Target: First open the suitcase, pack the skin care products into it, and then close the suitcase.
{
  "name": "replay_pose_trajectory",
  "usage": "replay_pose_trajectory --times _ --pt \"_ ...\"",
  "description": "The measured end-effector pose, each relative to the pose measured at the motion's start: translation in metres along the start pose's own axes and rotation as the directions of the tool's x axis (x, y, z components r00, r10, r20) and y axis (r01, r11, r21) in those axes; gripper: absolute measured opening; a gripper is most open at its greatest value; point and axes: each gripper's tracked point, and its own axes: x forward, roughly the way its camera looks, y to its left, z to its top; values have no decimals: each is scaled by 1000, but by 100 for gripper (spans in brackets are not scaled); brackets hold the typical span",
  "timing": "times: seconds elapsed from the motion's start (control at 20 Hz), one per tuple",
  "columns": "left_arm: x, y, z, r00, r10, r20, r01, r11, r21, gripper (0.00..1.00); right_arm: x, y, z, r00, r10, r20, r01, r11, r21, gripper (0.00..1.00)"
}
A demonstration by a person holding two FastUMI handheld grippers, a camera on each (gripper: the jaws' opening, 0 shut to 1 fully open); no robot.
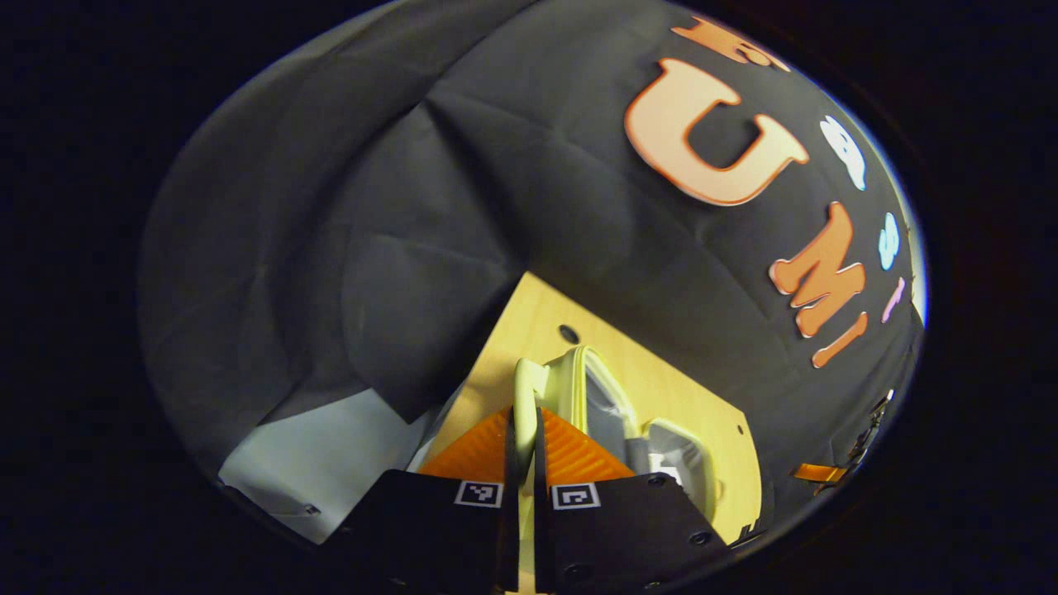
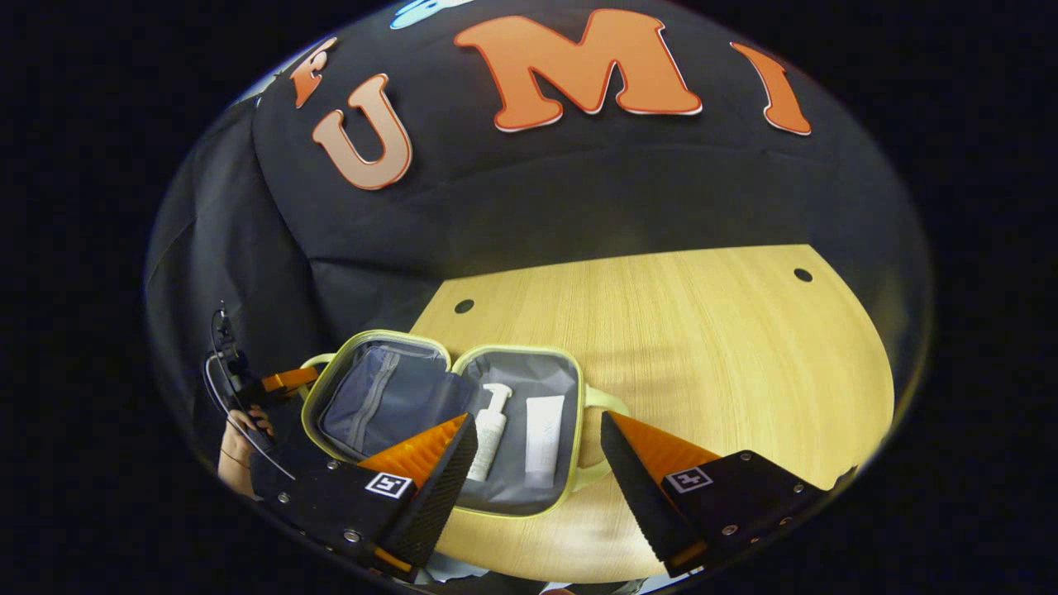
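Suitcase [image 2: 450, 413] open flat; pump bottle [image 2: 489, 430] and tube [image 2: 543, 438] lie lengthwise, bottle's pump away; right gripper [image 2: 537, 463] wide, left gripper [image 1: 522, 438] pinching lid rim [image 1: 526, 388].

Pale wooden table [image 2: 702, 330] bearing an open suitcase [image 2: 446, 413], apparently flat on it.

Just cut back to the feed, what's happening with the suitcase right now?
The suitcase lies open on the wooden table. A pump bottle and a tube lie side by side in its right half. The left gripper is shut on the suitcase's pale green edge by the lid, apparently about to swing it closed. The right gripper hovers open in front of the packed half, holding nothing. Packing looks done; closing is what's left.
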Motion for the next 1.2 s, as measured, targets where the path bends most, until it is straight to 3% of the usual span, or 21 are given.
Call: replay_pose_trajectory --times 0.2,0.4,0.7,0.95,1.2 --pt "-20 -98 13 997 -72 28 68 990 126 7 -28 -17 44 993 31 114 -32 999 5 95" --pt "-12 -212 5 988 -153 16 145 957 252 7 -67 -49 93 971 34 236 -32 999 -13 95" --pt "25 -344 -69 970 -227 -86 242 886 395 7 -117 -143 121 944 -25 328 29 1000 -7 95" --pt "84 -411 -148 966 -191 -173 252 846 469 8 -128 -221 118 932 -99 348 117 993 -32 95" --pt "135 -425 -225 963 -103 -250 224 822 524 8 -122 -280 99 938 -137 319 151 988 -22 96"
